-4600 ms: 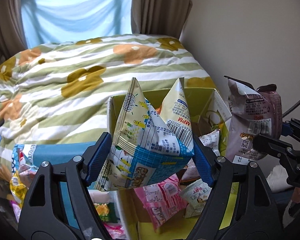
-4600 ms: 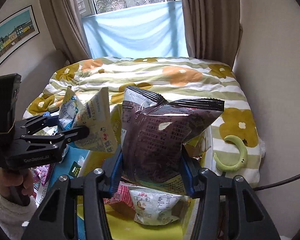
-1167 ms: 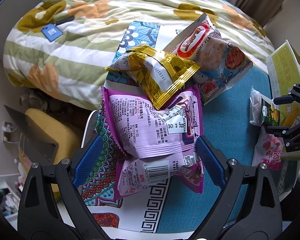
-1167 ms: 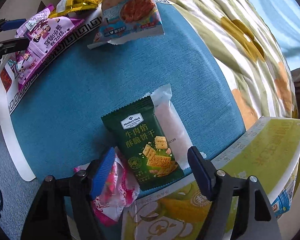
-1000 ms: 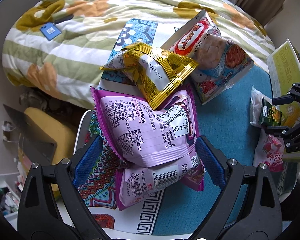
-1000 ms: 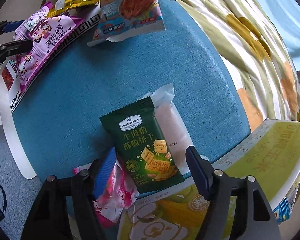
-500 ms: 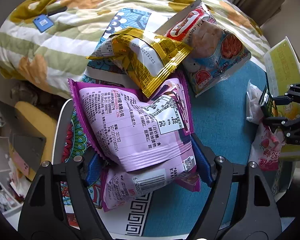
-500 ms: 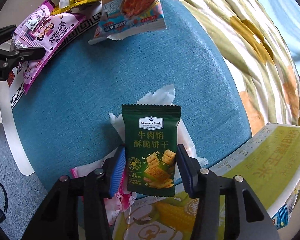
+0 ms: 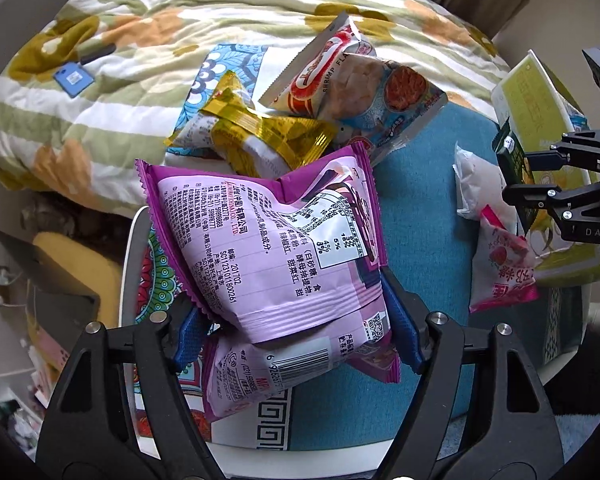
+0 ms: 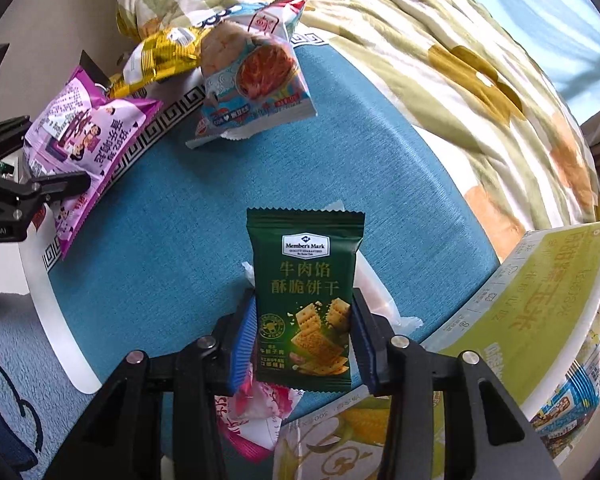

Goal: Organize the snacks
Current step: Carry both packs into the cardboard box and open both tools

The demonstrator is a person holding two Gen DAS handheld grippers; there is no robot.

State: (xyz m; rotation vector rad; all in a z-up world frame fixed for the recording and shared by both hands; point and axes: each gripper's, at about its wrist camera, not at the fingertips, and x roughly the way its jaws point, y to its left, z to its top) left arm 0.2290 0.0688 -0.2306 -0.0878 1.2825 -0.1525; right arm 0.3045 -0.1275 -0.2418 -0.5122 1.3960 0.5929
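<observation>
My left gripper [image 9: 294, 320] is closing, its blue pads pressing both sides of a purple snack bag [image 9: 268, 248] lifted off a second purple bag [image 9: 260, 376] on the table's patterned edge. In the right wrist view the same purple bag [image 10: 84, 136] hangs in that gripper at far left. My right gripper [image 10: 303, 336] is closing too, pads pinching a dark green cracker packet [image 10: 306, 280] held upright above the blue tabletop [image 10: 172, 240]. The left wrist view shows that green packet [image 9: 512, 160] edge-on at the right.
A gold bag [image 9: 260, 136] and a shrimp-chip bag [image 9: 360, 92] lie at the table's far side by the flowered quilt [image 9: 120, 80]. A white packet [image 10: 376, 292] and a pink packet [image 10: 256, 412] lie under the right gripper. A yellow-green box [image 10: 540, 300] stands at right.
Both grippers closed on their packets and rose. The purple bag came up off the pile. The green packet swung upright off the white and pink packets.
</observation>
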